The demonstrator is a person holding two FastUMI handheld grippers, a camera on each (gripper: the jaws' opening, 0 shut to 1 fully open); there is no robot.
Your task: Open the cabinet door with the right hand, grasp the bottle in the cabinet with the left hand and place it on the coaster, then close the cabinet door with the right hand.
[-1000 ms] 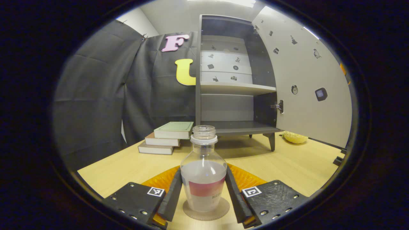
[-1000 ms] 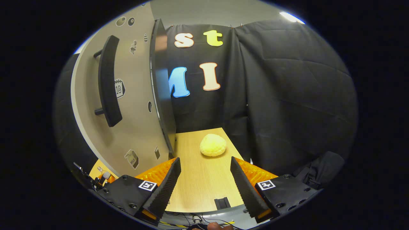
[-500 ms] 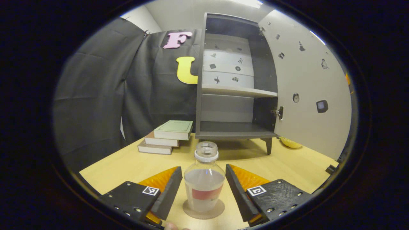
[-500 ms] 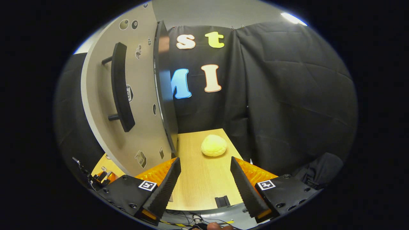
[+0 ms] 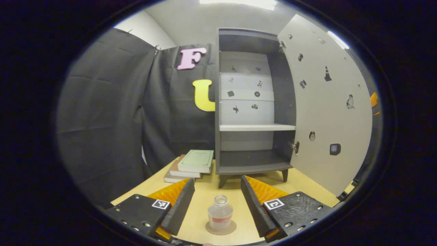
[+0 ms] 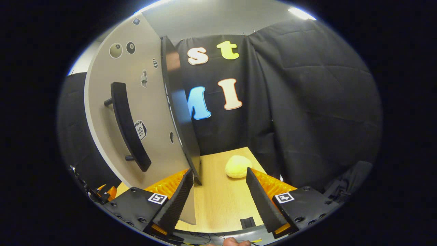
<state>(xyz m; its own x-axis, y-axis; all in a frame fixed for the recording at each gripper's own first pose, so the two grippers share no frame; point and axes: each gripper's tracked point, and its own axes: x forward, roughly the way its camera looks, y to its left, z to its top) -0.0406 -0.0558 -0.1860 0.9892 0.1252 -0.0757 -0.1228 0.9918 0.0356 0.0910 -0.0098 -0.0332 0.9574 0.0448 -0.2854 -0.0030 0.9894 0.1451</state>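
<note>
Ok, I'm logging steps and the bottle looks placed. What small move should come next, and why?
Probably bring the right gripper to the door handle to swing the cabinet door shut. The bottle stands upright on the coaster, between the open fingers of the left gripper and untouched by them, and the door is wide open.

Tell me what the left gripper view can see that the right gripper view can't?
Left gripper view: the bottle standing on the coaster, the stacked books, and the cabinet's bare shelves. Right gripper view: the door's handle and a yellow lump on the table. Both: the open door, seen from its inner side in one and its outer side in the other, and the wooden table.
</note>
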